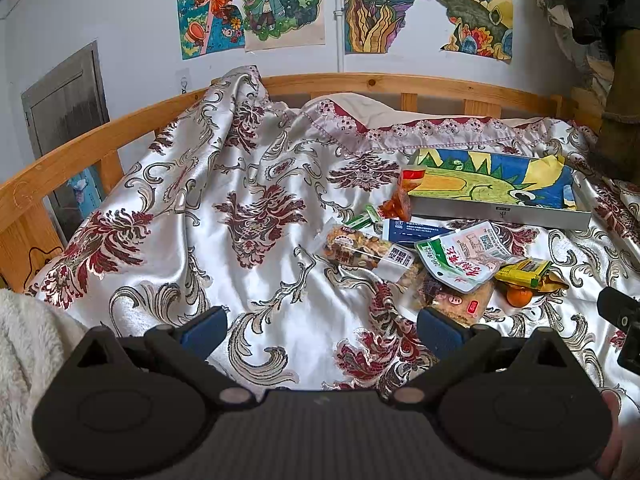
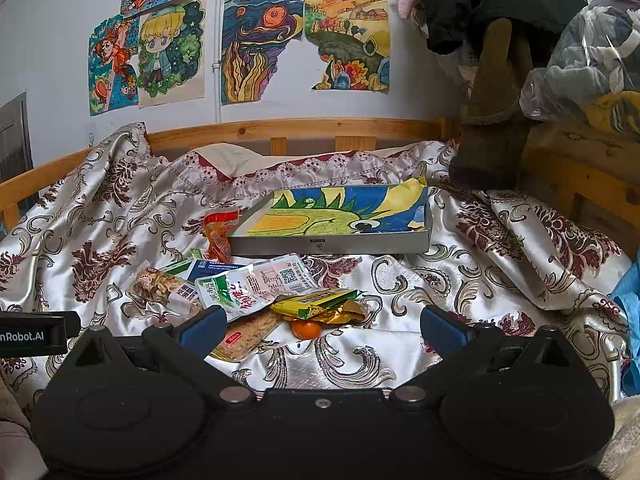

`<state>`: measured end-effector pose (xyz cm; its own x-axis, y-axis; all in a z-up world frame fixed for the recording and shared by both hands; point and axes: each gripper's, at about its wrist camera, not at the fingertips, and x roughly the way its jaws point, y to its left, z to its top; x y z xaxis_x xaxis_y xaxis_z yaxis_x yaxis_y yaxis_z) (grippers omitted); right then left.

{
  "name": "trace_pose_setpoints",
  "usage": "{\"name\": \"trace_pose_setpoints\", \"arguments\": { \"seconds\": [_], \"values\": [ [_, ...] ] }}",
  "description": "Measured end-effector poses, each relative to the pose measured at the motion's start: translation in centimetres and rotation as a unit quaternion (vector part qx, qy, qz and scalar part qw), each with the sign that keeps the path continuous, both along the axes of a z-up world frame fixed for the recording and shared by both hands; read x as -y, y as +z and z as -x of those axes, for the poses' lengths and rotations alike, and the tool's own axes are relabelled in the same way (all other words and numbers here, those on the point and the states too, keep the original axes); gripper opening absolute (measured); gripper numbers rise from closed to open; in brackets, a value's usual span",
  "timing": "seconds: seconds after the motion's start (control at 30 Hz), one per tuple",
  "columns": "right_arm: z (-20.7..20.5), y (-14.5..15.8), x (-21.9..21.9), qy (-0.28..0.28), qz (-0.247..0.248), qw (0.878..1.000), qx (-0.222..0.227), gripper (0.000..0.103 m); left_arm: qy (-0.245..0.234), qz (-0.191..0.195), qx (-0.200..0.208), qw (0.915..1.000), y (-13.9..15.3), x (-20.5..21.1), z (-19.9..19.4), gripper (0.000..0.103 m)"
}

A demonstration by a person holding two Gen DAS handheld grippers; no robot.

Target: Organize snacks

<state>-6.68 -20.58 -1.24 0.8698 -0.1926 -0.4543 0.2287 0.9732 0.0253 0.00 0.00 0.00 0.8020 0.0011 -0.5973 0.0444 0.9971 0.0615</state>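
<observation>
Several snack packets lie in a loose pile on the patterned bedspread (image 1: 240,216): a nut mix bag (image 1: 362,252), a green-and-white pouch (image 1: 460,258), a yellow packet (image 1: 522,272), a small orange (image 1: 519,296) and a red packet (image 1: 402,196) leaning on a shallow grey box (image 1: 500,214) lined with a dinosaur drawing. My left gripper (image 1: 320,330) is open, near and left of the pile. My right gripper (image 2: 320,330) is open just in front of the pile, with the orange (image 2: 306,329), yellow packet (image 2: 316,302), pouch (image 2: 248,286) and box (image 2: 332,244) ahead.
A wooden bed rail (image 1: 360,82) runs behind the bedspread, below drawings taped to the wall (image 2: 256,48). Dark clothes and a plastic bag of laundry (image 2: 592,44) pile up at the right. A fluffy white blanket (image 1: 24,344) lies at the near left.
</observation>
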Motion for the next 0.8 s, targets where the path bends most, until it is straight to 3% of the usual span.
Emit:
{"name": "trace_pose_setpoints", "arguments": {
  "seconds": [0.5,0.8],
  "values": [
    [0.0,-0.1,-0.1,0.0,0.0,1.0,-0.002,0.102,0.0,-0.003,-0.002,1.0,0.0,0.1,0.0,0.103],
    [-0.7,1.1,0.6,0.02,-0.017,1.0,-0.012,0.102,-0.013,-0.003,-0.044,0.9989,0.1,0.5,-1.7,0.103]
  ]
}}
